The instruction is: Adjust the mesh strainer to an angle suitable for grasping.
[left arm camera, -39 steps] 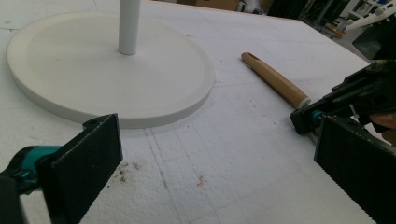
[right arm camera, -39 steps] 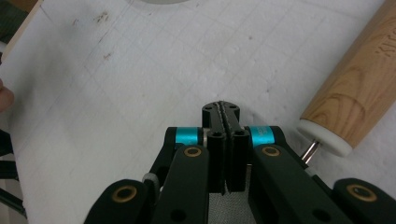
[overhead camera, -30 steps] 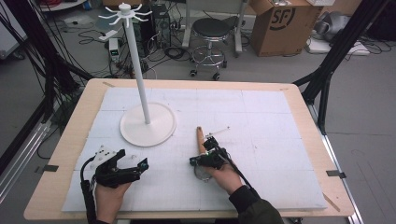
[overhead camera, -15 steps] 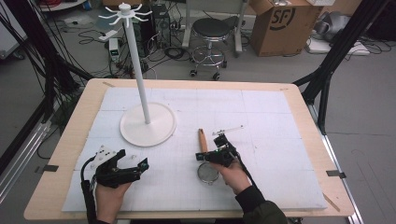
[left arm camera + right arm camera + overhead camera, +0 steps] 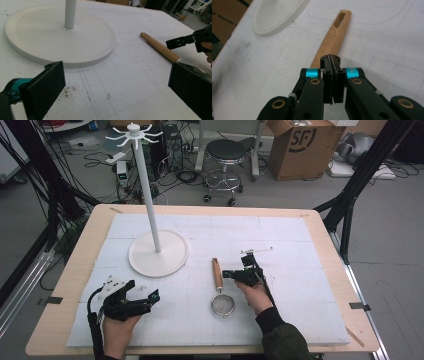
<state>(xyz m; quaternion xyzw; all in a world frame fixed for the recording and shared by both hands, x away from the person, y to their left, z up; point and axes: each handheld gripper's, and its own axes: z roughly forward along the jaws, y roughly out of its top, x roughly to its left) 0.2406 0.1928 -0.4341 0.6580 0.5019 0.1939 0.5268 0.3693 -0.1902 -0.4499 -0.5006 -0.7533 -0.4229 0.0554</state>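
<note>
One strainer (image 5: 220, 292) now lies uncovered on the worktop (image 5: 300, 320), wooden handle pointing at the white stand (image 5: 158, 252); the right gripper (image 5: 234, 274) has slid rightward off it, jaws pressed together and empty, hovering beside the handle. Left gripper (image 5: 145, 296) waits, jaws spread.

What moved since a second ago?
The right gripper slid right, off the strainer, so the mesh bowl is now uncovered; its jaws are shut on nothing. The strainer, the stand and the open left gripper stayed put.
</note>
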